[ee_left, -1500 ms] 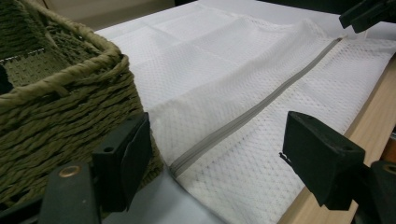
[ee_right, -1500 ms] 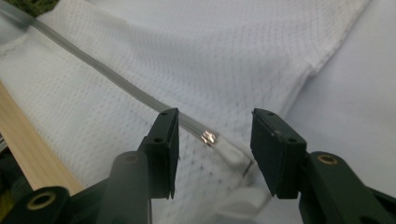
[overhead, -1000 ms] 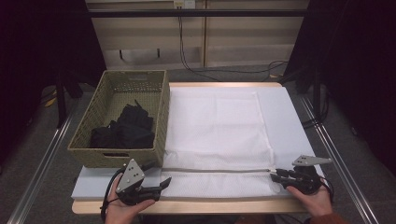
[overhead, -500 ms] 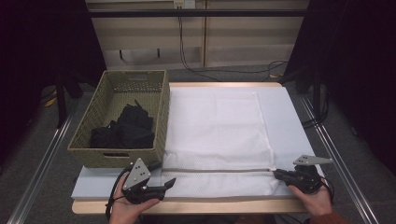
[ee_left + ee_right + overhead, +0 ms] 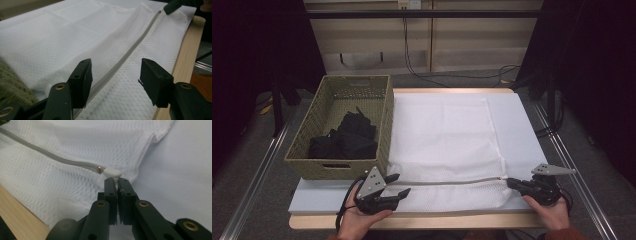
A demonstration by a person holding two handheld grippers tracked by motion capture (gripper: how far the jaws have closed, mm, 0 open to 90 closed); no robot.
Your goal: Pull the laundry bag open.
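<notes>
Lying flat on a white table (image 5: 522, 125), a white mesh laundry bag (image 5: 439, 145) stretches across most of the surface, with its grey zipper (image 5: 447, 182) running along the near edge. At the zipper's right end, the right gripper (image 5: 117, 182) has just closed its jaws and now pinches the white zipper pull (image 5: 112, 172) between them. At the bag's near left corner, the left gripper (image 5: 398, 185) has its jaws partly apart and has just been narrowing them; the zipper line and mesh lie between them, untouched by either pad. To the left, touching the bag's edge, sits a woven olive basket (image 5: 382, 125) with dark clothes (image 5: 344, 140) piled inside.
</notes>
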